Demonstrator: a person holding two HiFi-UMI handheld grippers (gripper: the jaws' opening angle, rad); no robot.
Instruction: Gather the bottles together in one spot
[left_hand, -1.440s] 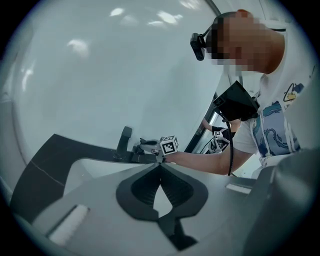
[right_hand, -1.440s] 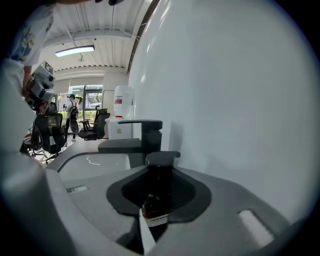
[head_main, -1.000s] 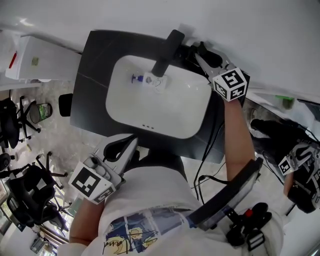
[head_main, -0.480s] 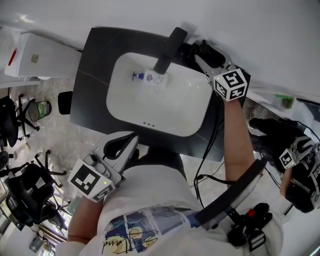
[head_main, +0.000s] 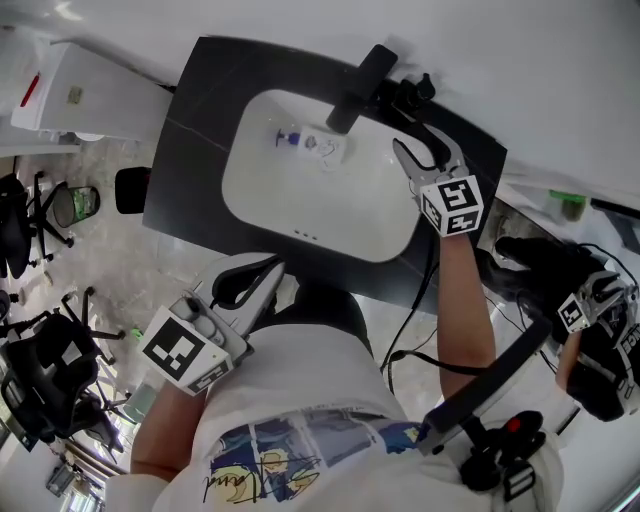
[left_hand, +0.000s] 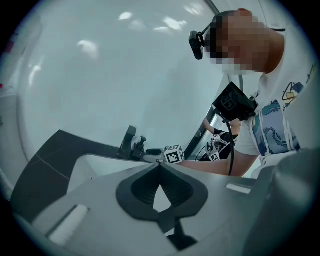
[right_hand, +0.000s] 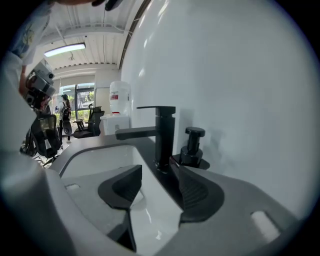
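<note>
A small clear bottle (head_main: 320, 151) with a blue cap lies on its side in the white basin (head_main: 350, 215), under the black faucet (head_main: 362, 74). A black pump bottle (head_main: 404, 95) stands on the dark counter right of the faucet (right_hand: 163, 134) and also shows in the right gripper view (right_hand: 193, 147). My right gripper (head_main: 418, 152) hovers over the basin's right rim, a little short of that pump bottle. Its jaws (right_hand: 156, 172) have just been opening and nothing is between them. My left gripper (head_main: 250, 288) is shut and empty near my body, its tips (left_hand: 160, 163) meeting.
The dark counter (head_main: 185, 150) ends at a white wall behind the faucet. A white box (head_main: 62, 100) sits off the counter's left end, with a white red-labelled bottle (right_hand: 119, 98) on it. Office chairs (head_main: 30, 215) stand on the floor at left. Cables and another person's gripper (head_main: 585, 310) are at right.
My right gripper has drawn back from the black pump bottle toward me, and its jaws have opened. The left gripper has stayed where it was.
</note>
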